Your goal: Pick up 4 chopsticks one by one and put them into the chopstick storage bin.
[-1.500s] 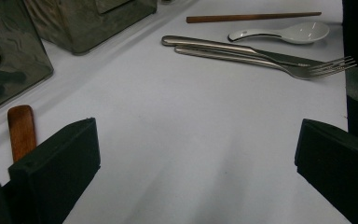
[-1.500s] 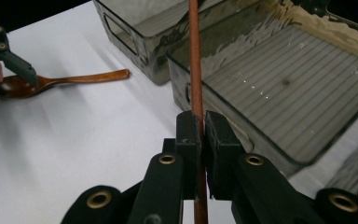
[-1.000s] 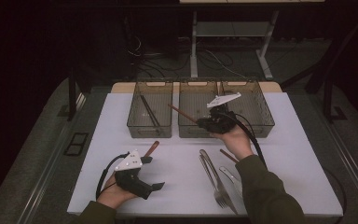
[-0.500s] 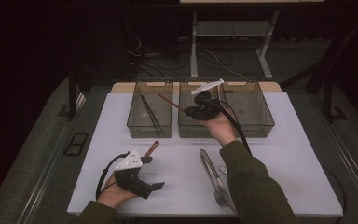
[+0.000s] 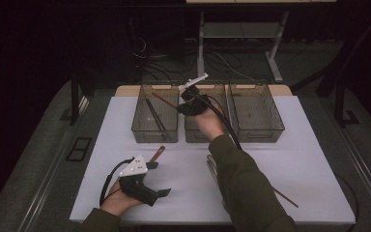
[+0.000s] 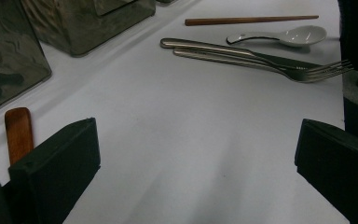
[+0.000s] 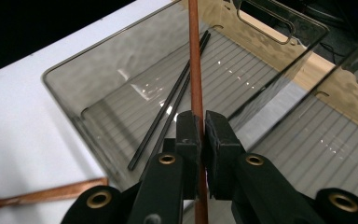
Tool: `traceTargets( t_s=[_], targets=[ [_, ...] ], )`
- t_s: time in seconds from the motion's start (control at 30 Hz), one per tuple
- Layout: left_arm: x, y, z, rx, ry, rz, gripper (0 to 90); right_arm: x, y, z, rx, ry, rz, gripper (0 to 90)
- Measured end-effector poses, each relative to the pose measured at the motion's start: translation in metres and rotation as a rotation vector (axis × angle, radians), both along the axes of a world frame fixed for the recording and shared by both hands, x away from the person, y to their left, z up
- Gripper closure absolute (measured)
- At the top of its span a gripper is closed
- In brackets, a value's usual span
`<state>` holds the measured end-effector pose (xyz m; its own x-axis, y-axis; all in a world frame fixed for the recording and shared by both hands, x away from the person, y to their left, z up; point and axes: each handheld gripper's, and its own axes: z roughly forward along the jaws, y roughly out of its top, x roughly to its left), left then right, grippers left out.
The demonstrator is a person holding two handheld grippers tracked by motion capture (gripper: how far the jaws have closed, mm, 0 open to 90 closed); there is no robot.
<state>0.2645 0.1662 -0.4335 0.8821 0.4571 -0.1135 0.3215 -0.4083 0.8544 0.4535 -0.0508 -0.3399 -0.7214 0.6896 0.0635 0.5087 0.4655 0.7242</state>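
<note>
My right gripper (image 5: 180, 107) (image 7: 198, 123) is shut on a brown chopstick (image 5: 163, 99) (image 7: 195, 65) and holds it over the left clear bin (image 5: 140, 129) (image 7: 65, 88); the stick points left and away. Two black chopsticks (image 5: 153, 115) (image 7: 168, 112) lie in that bin. Near the table's front left my left gripper (image 5: 158, 179) (image 6: 196, 154) rests open on the white surface with nothing between its jaws. A wooden spoon's handle (image 5: 157, 153) (image 6: 17, 133) lies just beside its far jaw.
A middle bin (image 5: 200, 135) and a right bin (image 5: 256, 133) stand next to the left one. A knife (image 6: 214, 46), a fork (image 6: 279, 70), a white spoon (image 6: 293, 36) and a second brown chopstick (image 5: 285, 197) (image 6: 251, 20) lie on the table under my right forearm.
My right gripper has carried the brown chopstick leftward and a little farther back, from over the middle and right bins to the left bin. The left gripper has stayed put.
</note>
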Motion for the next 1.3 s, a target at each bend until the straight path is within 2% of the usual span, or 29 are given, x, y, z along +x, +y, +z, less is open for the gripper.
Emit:
traceTargets(
  t_s=[0.53,0.77,0.9,0.97,1.3],
  targets=[
    [0.0,0.0,0.001,-0.007,-0.004,-0.004,0.0,0.034,0.045,-0.019,-0.064,0.052,-0.034,84.6],
    [0.0,0.0,0.002,-0.012,-0.01,-0.009,0.0,0.038,0.065,-0.021,-0.098,0.063,-0.04,84.5],
    [0.0,-0.001,0.002,-0.014,-0.009,-0.01,0.0,0.037,0.071,-0.024,-0.098,0.063,-0.037,83.7],
    [0.0,0.0,0.002,-0.013,-0.01,-0.01,0.0,0.037,0.072,-0.024,-0.097,0.055,-0.04,77.3],
    [0.0,0.0,0.002,-0.013,-0.01,-0.01,0.0,0.034,0.066,-0.018,-0.065,0.055,-0.018,63.0]
  ],
)
